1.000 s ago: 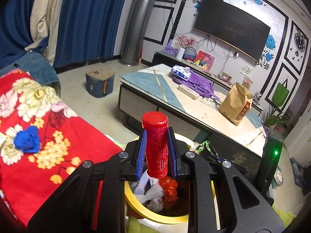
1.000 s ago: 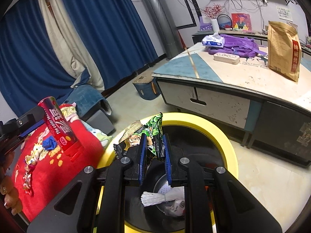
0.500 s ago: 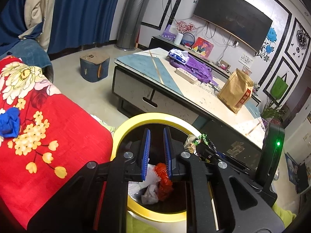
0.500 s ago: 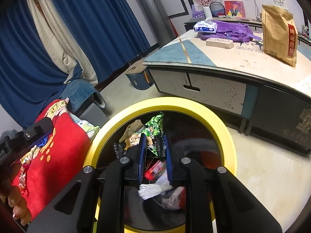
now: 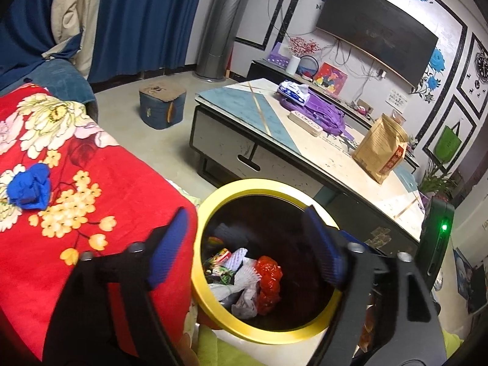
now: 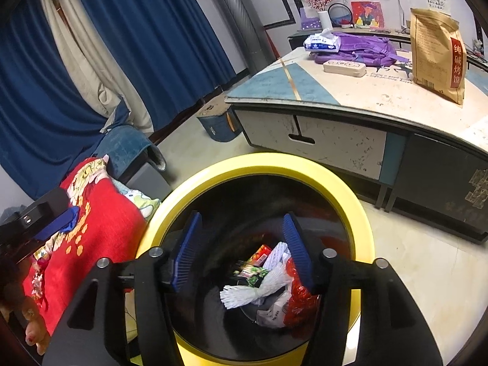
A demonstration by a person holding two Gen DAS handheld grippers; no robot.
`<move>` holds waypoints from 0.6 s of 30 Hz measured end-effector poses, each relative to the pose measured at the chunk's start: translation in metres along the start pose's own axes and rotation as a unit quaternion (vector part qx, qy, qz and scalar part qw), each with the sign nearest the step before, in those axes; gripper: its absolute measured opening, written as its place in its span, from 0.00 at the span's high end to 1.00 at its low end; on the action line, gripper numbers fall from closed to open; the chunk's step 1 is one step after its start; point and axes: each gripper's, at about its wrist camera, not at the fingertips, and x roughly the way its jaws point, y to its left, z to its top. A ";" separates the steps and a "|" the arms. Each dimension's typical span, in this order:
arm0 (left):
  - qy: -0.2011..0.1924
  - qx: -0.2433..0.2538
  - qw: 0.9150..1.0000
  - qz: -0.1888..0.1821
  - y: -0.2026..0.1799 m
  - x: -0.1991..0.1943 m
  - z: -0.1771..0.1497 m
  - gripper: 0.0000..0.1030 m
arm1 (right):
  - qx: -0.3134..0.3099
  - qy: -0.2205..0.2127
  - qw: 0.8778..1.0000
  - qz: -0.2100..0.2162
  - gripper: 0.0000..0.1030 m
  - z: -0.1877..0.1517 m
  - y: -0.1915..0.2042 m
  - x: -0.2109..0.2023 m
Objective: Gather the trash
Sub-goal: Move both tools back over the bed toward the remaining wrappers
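- Both tongs are hanging over the yellow-rimmed trash bin (image 5: 213, 204), which is standing on the floor between the red floral blanket (image 5: 91, 164) and the low bench (image 5: 274, 128)
- The left tongs (image 5: 244, 244) are gaping wide, released, with nothing between the blue pads
- The right tongs (image 6: 244, 247) are likewise spread apart and gripping nothing
- Down in the bin's dark bottom the trash is lying in a heap: a red crinkled wrapper (image 5: 268, 277), a white foam net sleeve (image 6: 259, 286), a green snack wrapper (image 6: 253, 274) and a small red packet (image 6: 260, 253)
- A blue crumpled cloth (image 5: 29, 187) is sitting on the blanket, well apart from the bin
- On the bench a brown paper bag (image 6: 436, 55) is standing upright, with a purple backpack (image 6: 363, 48) and a tissue pack (image 6: 321, 42) lying near the far end
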 end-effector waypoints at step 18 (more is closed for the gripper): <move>-0.045 -0.015 0.996 0.075 0.032 -0.048 -0.002 0.11 | -0.032 -0.035 0.999 0.025 0.35 0.004 0.035 -0.025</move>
